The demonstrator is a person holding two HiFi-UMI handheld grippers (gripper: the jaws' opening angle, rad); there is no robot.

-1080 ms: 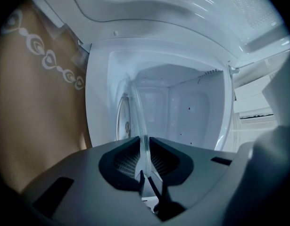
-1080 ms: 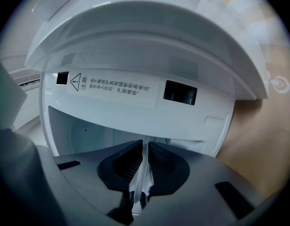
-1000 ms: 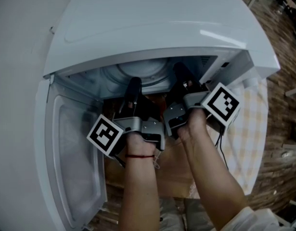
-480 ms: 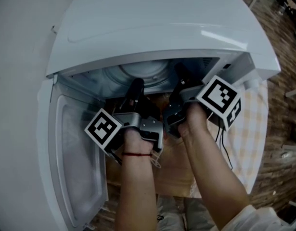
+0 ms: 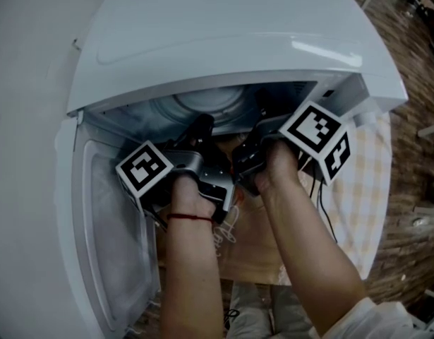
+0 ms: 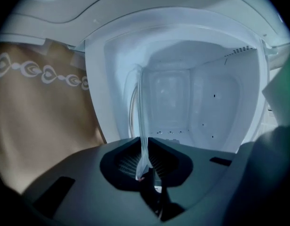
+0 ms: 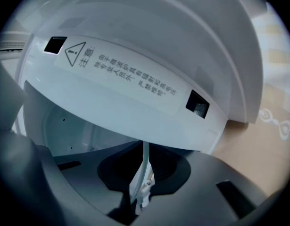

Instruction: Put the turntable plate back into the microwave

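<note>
A white microwave stands with its door swung open to the left. The clear glass turntable plate sits partly inside the cavity mouth, held by both grippers at its near rim. My left gripper is shut on the plate's rim; in the left gripper view the plate runs edge-on between the jaws of that gripper. My right gripper is shut on the rim too. The right gripper view shows the glass edge pinched in that gripper.
The microwave's front frame with a warning label hangs close above the right gripper. A checked cloth lies under the microwave at the right, over a brown surface. A beige patterned fabric shows left of the cavity.
Both hands have pushed a little further toward the cavity and tilted, their marker cubes shifting up in the picture. The plate has gone with them. Neither grip has changed.
</note>
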